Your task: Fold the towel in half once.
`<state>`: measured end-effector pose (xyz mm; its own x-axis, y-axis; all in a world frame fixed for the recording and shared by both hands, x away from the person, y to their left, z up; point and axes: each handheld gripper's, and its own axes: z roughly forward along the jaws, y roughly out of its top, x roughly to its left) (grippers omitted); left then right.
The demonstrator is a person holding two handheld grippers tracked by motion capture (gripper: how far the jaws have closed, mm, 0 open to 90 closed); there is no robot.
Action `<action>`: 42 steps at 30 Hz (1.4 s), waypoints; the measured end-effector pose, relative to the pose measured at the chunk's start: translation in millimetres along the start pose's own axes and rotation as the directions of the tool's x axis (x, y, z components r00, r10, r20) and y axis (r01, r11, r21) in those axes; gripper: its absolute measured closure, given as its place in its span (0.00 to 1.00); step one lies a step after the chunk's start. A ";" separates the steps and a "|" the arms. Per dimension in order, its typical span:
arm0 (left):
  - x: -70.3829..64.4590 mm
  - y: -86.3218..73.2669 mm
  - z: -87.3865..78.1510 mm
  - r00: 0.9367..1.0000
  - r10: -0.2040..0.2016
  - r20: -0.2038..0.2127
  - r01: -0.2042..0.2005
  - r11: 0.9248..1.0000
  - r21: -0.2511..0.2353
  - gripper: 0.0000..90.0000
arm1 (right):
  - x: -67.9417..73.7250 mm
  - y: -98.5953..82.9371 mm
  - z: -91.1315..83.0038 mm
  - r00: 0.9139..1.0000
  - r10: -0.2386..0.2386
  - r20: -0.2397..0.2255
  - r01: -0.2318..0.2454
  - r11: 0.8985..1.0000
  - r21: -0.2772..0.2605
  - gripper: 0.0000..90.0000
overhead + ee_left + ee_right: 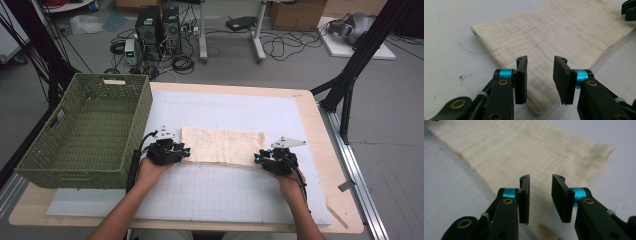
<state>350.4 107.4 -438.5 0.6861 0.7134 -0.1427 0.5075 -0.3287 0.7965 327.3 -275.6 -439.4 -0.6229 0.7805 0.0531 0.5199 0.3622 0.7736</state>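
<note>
Two grippers sit at the near corners of one folded cream cloth [223, 145], which lies flat on the white mat of the worktop [310, 120], long axis running left to right across the person's front.

Far left: green woven basket [85, 131], apart from the cloth, nothing seen inside.

Left gripper [184, 152]: at the cloth's near-left corner. Jaws spread. In the left gripper view [540, 80] the corner lies directly between and just under the jaws, cloth extending away and to the right.

Right gripper [258, 158]: at the near-right corner. Jaws spread, gap similar. In the right gripper view [540, 198] the cloth edge runs under the gap, cloth extending away and to the left.

Judgement: each hand is equally near its own corner; nothing pinched yet. Closing needs each lower jaw tip under the edge, otherwise only the top layer lifts.
</note>
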 end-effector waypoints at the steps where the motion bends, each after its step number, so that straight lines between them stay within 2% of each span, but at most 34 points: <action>1: -1.4 -0.3 0.7 1.000 0.013 -0.002 -0.013 1.000 0.016 0.73 | 3.1 -2.3 1.8 1.000 -0.014 -0.003 0.014 1.000 0.021 0.78; 3: -4.5 -3.0 2.4 0.999 0.037 -0.012 -0.036 0.998 0.047 0.74 | 6.1 -4.4 3.1 0.999 -0.031 -0.006 0.032 0.999 0.041 0.80; 4: -5.4 -6.2 2.9 0.999 0.043 -0.020 -0.042 0.998 0.047 0.76 | 7.2 -5.6 3.2 0.999 -0.044 0.000 0.044 0.998 0.049 0.80; 7: -7.5 -14.0 0.8 0.997 0.061 -0.058 -0.060 0.998 0.018 0.82 | 5.6 -7.7 1.2 0.999 -0.037 0.004 0.037 0.998 0.047 0.80; 12: -11.7 -20.2 -3.7 0.993 0.072 -0.093 -0.072 0.997 -0.001 0.88 | 3.0 -13.5 -4.6 1.000 -0.015 0.005 0.015 0.999 0.040 0.80; 16: -11.8 -22.6 -6.6 0.994 0.059 -0.087 -0.060 0.998 -0.009 0.89 | 0.7 -17.6 -10.0 1.000 0.007 -0.004 -0.007 0.999 0.033 0.79; 19: -11.0 -23.8 -9.6 0.996 0.045 -0.077 -0.046 0.999 -0.014 0.89 | 0.1 -18.1 -15.6 1.000 0.017 0.015 -0.017 0.999 0.027 0.76; 22: -9.8 -26.2 -14.4 0.998 -0.001 -0.062 -0.002 0.999 -0.045 0.78 | -2.8 -18.3 -27.5 0.999 0.038 0.027 -0.037 0.999 -0.033 0.73; 24: -7.0 -26.6 -19.1 0.998 -0.012 -0.069 0.008 0.998 -0.066 0.69 | -5.5 -18.6 -36.3 0.998 0.060 0.031 -0.057 0.996 -0.074 0.69; 26: -3.4 -25.9 -25.0 0.998 -0.040 -0.050 0.034 0.994 -0.103 0.62 | -9.0 -19.5 -47.9 0.996 0.076 0.047 -0.070 0.990 -0.126 0.65; 28: -2.4 -24.6 -29.3 0.998 -0.040 -0.041 0.034 0.988 -0.152 0.55 | -11.7 -20.3 -57.4 0.993 0.088 0.074 -0.075 0.984 -0.161 0.60; 30: -4.0 -22.8 -31.3 0.999 -0.014 -0.046 0.005 0.981 -0.194 0.49 | -13.2 -21.1 -64.8 0.990 0.091 0.105 -0.071 0.981 -0.179 0.53; 32: -5.4 -20.4 -33.2 0.998 -0.025 -0.051 0.013 0.973 -0.232 0.42 | -14.4 -22.6 -71.2 0.985 0.098 0.139 -0.071 0.980 -0.188 0.45; 34: -5.6 -16.9 -36.7 0.998 -0.043 -0.048 0.029 0.964 -0.263 0.36 | -16.5 -25.9 -76.0 0.980 0.123 0.155 -0.090 0.974 -0.209 0.38; 36: -5.0 -15.1 -40.2 0.997 -0.055 -0.051 0.039 0.960 -0.276 0.32 | -18.0 -28.9 -79.0 0.973 0.141 0.182 -0.100 0.970 -0.221 0.32; 39: -4.1 -13.1 -43.6 0.994 -0.078 -0.070 0.055 0.955 -0.292 0.26 | -19.1 -31.8 -81.6 0.968 0.141 0.206 -0.095 0.971 -0.222 0.28; 40: -4.0 -13.0 -44.2 0.995 -0.078 -0.066 0.055 0.955 -0.293 0.21 | -19.1 -32.2 -81.9 0.968 0.144 0.208 -0.097 0.970 -0.221 0.27; 42: -4.6 -13.0 -43.8 0.995 -0.075 -0.064 0.053 0.953 -0.299 0.20 | -19.5 -32.7 -81.8 0.965 0.135 0.224 -0.085 0.972 -0.220 0.24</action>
<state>317.7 135.5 -422.4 0.6113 0.7742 -0.1641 0.3639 -0.0909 0.9270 274.6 -344.3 -414.2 -0.4005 0.9162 0.0143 0.4290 0.1738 0.8864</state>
